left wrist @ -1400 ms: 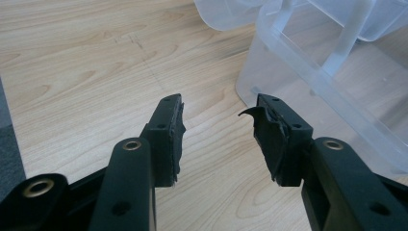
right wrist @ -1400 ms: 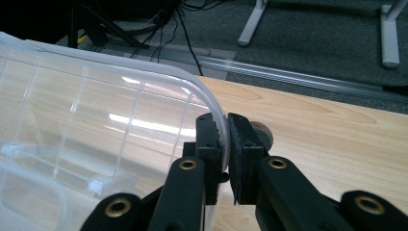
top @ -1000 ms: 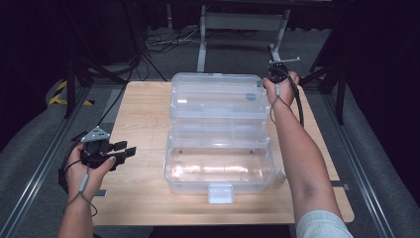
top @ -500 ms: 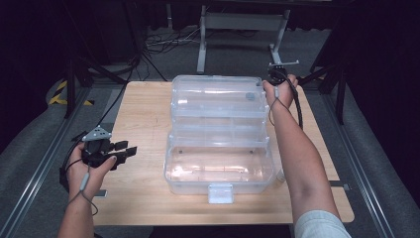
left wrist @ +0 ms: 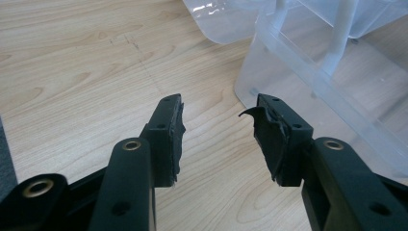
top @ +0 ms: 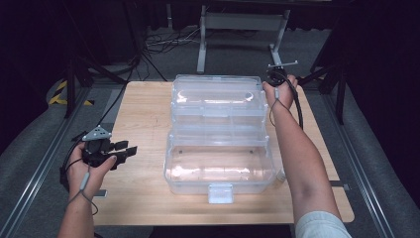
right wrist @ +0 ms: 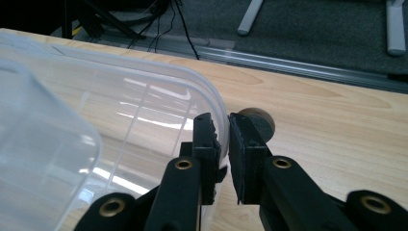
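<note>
Box [top: 218, 148]: clear, lid thrown back, set mid-table [top: 143, 114] | Right gripper [top: 275, 75]: at the lid's [right wrist: 144, 106] far right corner, its rim seen between narrowly parted jaws that have just been opening, pads barely off it | Left gripper [top: 124, 151]: held at the box's left, jaws spread wide, nothing gripped.

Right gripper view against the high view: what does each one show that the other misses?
Close up, the right gripper view shows the right gripper with the lid's rim between its jaws, which have just been opening. The high view adds the whole open box, the left gripper, open and empty, and both forearms. Both show the lid and the wooden table.
</note>
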The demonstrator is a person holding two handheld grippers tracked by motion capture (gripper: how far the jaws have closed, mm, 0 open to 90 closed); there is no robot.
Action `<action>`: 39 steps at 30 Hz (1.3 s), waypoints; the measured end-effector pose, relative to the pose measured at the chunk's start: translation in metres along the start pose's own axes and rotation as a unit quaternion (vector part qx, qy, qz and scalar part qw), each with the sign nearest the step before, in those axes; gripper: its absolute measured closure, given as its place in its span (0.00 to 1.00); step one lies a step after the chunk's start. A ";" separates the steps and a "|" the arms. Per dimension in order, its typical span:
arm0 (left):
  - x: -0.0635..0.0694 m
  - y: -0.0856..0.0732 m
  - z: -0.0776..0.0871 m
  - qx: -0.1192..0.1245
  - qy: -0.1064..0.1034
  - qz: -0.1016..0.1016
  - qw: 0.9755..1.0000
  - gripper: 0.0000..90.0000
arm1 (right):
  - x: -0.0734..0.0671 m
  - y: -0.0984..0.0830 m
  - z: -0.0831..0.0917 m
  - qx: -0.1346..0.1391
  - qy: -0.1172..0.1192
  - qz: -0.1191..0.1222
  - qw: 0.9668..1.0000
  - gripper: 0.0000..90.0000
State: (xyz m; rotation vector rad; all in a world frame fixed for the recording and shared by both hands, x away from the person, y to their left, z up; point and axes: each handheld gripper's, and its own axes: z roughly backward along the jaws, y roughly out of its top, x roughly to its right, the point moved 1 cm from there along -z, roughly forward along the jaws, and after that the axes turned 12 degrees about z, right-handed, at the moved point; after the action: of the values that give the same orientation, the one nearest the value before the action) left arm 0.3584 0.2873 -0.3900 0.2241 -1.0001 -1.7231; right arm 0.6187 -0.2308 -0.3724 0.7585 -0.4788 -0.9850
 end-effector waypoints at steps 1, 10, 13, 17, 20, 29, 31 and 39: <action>0.000 0.000 0.000 0.000 0.000 0.000 1.000 0.60 | 0.000 0.000 0.000 0.000 0.000 0.000 1.000 0.91; 0.003 0.008 -0.009 -0.003 -0.009 -0.006 1.000 0.59 | 0.006 0.004 0.031 0.027 -0.007 0.015 1.000 0.81; 0.005 0.012 -0.014 -0.005 -0.012 -0.012 1.000 0.59 | 0.006 0.002 0.044 0.030 -0.009 0.026 0.999 0.79; 0.010 0.017 -0.018 -0.006 -0.017 -0.019 1.000 0.58 | 0.008 -0.002 0.073 0.047 -0.008 0.033 0.998 0.78; 0.013 0.021 -0.019 -0.004 -0.021 -0.023 1.000 0.58 | 0.010 -0.006 0.092 0.058 -0.007 0.034 0.998 0.77; 0.012 0.023 -0.019 0.001 -0.022 -0.020 1.000 0.58 | 0.012 -0.016 0.131 0.086 0.013 0.035 0.996 0.77; 0.013 0.023 -0.020 0.000 -0.022 -0.019 1.000 0.58 | 0.013 -0.019 0.140 0.095 0.019 0.036 0.995 0.76; 0.013 0.022 -0.019 -0.002 -0.020 -0.020 1.000 0.58 | 0.013 -0.035 0.173 0.103 0.035 0.056 0.993 0.75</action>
State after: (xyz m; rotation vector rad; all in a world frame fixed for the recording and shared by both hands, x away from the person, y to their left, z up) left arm 0.3802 0.2652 -0.3822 0.2083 -1.0276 -1.7732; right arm 0.4891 -0.3143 -0.2852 0.9375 -0.5622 -0.8099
